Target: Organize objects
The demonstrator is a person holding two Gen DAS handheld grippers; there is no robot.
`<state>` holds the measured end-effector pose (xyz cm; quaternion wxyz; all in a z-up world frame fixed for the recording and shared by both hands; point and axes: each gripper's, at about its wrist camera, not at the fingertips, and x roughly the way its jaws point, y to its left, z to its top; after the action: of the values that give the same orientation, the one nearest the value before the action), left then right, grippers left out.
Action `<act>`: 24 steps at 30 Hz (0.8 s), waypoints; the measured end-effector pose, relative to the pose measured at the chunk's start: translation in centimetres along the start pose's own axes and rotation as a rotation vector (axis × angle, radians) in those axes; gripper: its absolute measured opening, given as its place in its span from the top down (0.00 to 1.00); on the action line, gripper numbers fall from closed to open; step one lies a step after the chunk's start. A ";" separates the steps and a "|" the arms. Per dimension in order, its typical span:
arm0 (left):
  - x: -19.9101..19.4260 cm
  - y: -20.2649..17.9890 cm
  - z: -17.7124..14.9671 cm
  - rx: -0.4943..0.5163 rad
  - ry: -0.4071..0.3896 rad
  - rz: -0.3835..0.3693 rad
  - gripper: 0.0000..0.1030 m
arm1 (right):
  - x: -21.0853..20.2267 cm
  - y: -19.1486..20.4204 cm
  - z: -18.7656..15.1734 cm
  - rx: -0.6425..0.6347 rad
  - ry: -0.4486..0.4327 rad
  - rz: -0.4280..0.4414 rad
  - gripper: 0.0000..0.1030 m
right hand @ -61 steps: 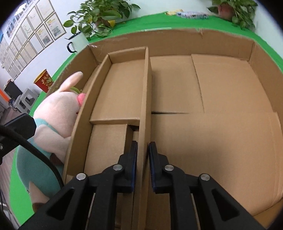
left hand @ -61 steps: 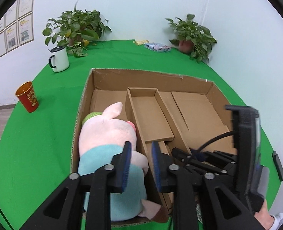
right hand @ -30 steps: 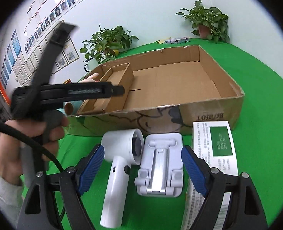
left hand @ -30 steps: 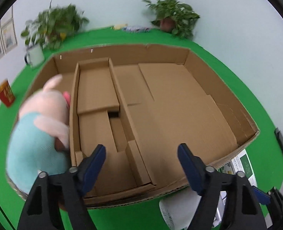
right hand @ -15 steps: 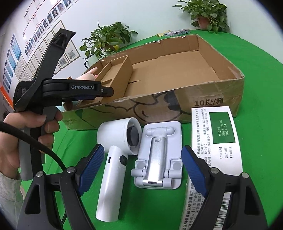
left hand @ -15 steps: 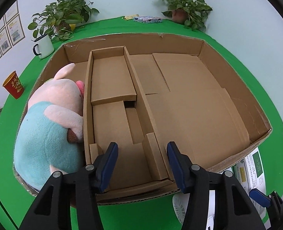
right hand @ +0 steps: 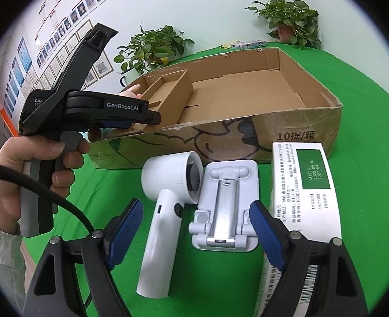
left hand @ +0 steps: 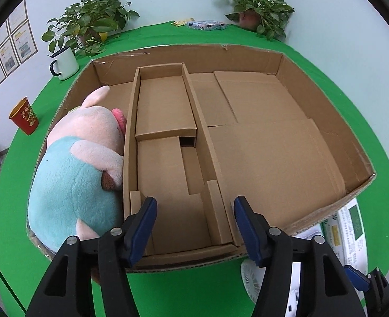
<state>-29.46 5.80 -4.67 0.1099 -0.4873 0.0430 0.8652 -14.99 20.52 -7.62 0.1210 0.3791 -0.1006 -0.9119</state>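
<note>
A big open cardboard box (left hand: pixel 323 100) with cardboard dividers (left hand: pixel 197 121) stands on the green table. A pink plush pig in a teal shirt (left hand: pixel 81 171) lies in its left compartment. My left gripper (left hand: pixel 194 222) is open and empty over the box's near edge. My right gripper (right hand: pixel 197 229) is open and empty above a white handheld fan (right hand: pixel 165 203) and a white folding phone stand (right hand: pixel 226 208), which lie in front of the box (right hand: pixel 247 105). A white and green carton (right hand: pixel 308 190) lies to their right. The left gripper's body (right hand: pixel 89 105) shows in the right wrist view.
A white enamel mug (left hand: pixel 63 63), a red cup (left hand: pixel 24 116) and two potted plants (left hand: pixel 89 29) (left hand: pixel 255 8) stand on the table beyond the box. A small packet (left hand: pixel 205 24) lies at the far edge. The carton (left hand: pixel 350 227) also shows at the left wrist view's right.
My left gripper has opened a little wider and come nearer over the box's near edge. My right gripper has moved slightly closer to the fan and the stand, still open.
</note>
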 end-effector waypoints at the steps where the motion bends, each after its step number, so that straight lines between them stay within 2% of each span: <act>1: -0.3 0.0 0.0 -0.004 -0.007 -0.015 0.34 | 0.0 0.1 -0.1 -0.004 -0.001 -0.001 0.20; 3: -0.9 0.3 -0.2 -0.010 -0.025 -0.049 0.28 | -0.1 0.3 -0.2 -0.008 0.003 0.000 0.20; 9: -1.3 0.6 -0.7 -0.026 -0.026 -0.086 0.28 | 0.0 0.6 -0.6 -0.003 0.018 0.008 0.20; 24: -0.6 0.3 -0.3 -0.122 0.098 -0.092 0.28 | -0.3 1.0 -1.1 -0.012 0.031 0.040 0.20</act>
<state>-28.93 5.35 -4.32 0.1175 -0.5361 -0.0269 0.8355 -13.88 19.59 -7.92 0.1430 0.3904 -0.1006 -0.9039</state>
